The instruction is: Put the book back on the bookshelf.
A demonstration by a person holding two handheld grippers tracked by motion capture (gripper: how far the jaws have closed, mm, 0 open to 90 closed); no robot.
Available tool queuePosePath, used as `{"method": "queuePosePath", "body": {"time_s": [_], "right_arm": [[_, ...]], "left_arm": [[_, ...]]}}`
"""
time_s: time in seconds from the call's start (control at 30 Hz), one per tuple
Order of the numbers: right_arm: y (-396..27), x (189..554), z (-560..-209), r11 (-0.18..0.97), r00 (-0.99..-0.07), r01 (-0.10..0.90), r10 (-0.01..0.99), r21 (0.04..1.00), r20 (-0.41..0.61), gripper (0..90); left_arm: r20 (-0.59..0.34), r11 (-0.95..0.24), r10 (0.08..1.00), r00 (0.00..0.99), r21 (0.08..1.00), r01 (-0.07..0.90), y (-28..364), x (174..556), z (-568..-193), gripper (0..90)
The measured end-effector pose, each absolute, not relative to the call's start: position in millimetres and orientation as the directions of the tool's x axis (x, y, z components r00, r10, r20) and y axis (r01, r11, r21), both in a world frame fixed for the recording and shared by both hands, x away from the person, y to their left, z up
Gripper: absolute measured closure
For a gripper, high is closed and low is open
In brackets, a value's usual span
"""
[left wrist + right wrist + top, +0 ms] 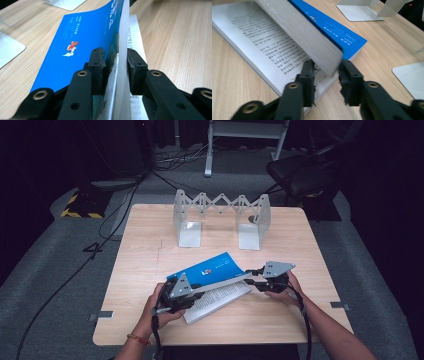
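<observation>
A: Where is the book (212, 277) sitting, and why is it half open like that?

B: It is lying on the table (150, 265) near the person's edge, toward six o'clock of the tabletop. A thick block of pages with the blue cover (82, 42) is being lifted off the open printed page (259, 42) — held by both ends so it is not sagging or flopping shut.

A: So both grippers are gripping it?

B: The left gripper (116, 70) is clamping that block at the book's eight o'clock end; its jaws are pressing on cover and page edge from either side. The right gripper (325, 75) is at the three o'clock end, with the corner of the grey page edge (307, 40) sitting between its jaws. They look drawn in on it, though there is a sliver of gap by one pad and the picture is blurred.

A: And the metal thing behind?

B: An expanding book stand (220, 217) is waiting at twelve o'clock, well apart from the book. My guess is that the book is being closed and squared up for standing between its end plates.
</observation>
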State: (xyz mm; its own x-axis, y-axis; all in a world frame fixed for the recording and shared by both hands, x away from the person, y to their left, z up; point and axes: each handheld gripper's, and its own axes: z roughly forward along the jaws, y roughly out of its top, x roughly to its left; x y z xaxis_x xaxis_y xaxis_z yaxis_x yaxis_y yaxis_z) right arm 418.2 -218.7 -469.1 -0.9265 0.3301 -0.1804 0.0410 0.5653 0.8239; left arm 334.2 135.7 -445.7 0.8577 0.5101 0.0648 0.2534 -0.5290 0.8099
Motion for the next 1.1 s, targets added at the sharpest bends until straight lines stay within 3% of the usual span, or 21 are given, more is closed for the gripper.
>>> {"method": "queuePosePath", "body": {"time_s": [0.1, 0.17, 0.27, 0.3, 0.37, 0.4, 0.47, 0.57, 0.93, 1.1], "right_arm": [[-214.5, 416.2, -467.6, 0.575, -0.925, 0.008, 0.315, 0.818, -0.212, 67.4], [-212.5, 416.3, -466.8, 0.566, -0.922, 0.002, 0.32, 0.825, -0.217, 50.2], [-211.0, 417.1, -465.3, 0.574, -0.919, 0.001, 0.323, 0.819, -0.225, 45.8], [-208.2, 415.9, -464.0, 0.588, -0.914, -0.024, 0.315, 0.808, -0.257, 39.7], [-207.4, 415.7, -463.0, 0.588, -0.912, -0.038, 0.31, 0.808, -0.269, 39.3], [-206.4, 415.4, -462.0, 0.585, -0.916, -0.041, 0.301, 0.81, -0.263, 40.1], [-204.4, 413.4, -461.4, 0.584, -0.931, -0.072, 0.252, 0.808, -0.265, 53.0], [-199.6, 408.5, -463.3, 0.624, -0.934, -0.126, 0.187, 0.771, -0.304, 61.2], [-184.8, 395.5, -458.6, 0.656, -0.93, -0.167, 0.143, 0.736, -0.338, 67.2], [-177.4, 387.7, -453.6, 0.66, -0.929, -0.18, 0.13, 0.729, -0.347, 69.2]], "left_arm": [[0.075, -0.55, 0.494, 0.866, 0.799, 0.244, 139.2, 333.6, -447.9, 70.3], [0.083, -0.565, 0.486, 0.87, 0.79, 0.24, 138.9, 333.0, -448.6, 70.7], [0.091, -0.58, 0.477, 0.874, 0.78, 0.235, 138.1, 332.5, -448.2, 70.7], [0.092, -0.582, 0.473, 0.876, 0.779, 0.233, 138.4, 332.4, -448.3, 70.8], [0.088, -0.583, 0.472, 0.877, 0.777, 0.236, 138.8, 332.4, -448.7, 70.8], [0.092, -0.592, 0.466, 0.88, 0.772, 0.232, 138.5, 332.0, -449.0, 70.8], [0.103, -0.608, 0.457, 0.884, 0.761, 0.226, 137.5, 331.5, -449.3, 70.7], [0.098, -0.61, 0.47, 0.877, 0.754, 0.242, 138.8, 330.5, -450.0, 69.1], [0.107, -0.584, 0.567, 0.817, 0.752, 0.307, 145.0, 317.0, -443.7, 52.4], [0.158, -0.599, 0.594, 0.789, 0.742, 0.302, 132.4, 306.4, -435.4, 43.4]]}}
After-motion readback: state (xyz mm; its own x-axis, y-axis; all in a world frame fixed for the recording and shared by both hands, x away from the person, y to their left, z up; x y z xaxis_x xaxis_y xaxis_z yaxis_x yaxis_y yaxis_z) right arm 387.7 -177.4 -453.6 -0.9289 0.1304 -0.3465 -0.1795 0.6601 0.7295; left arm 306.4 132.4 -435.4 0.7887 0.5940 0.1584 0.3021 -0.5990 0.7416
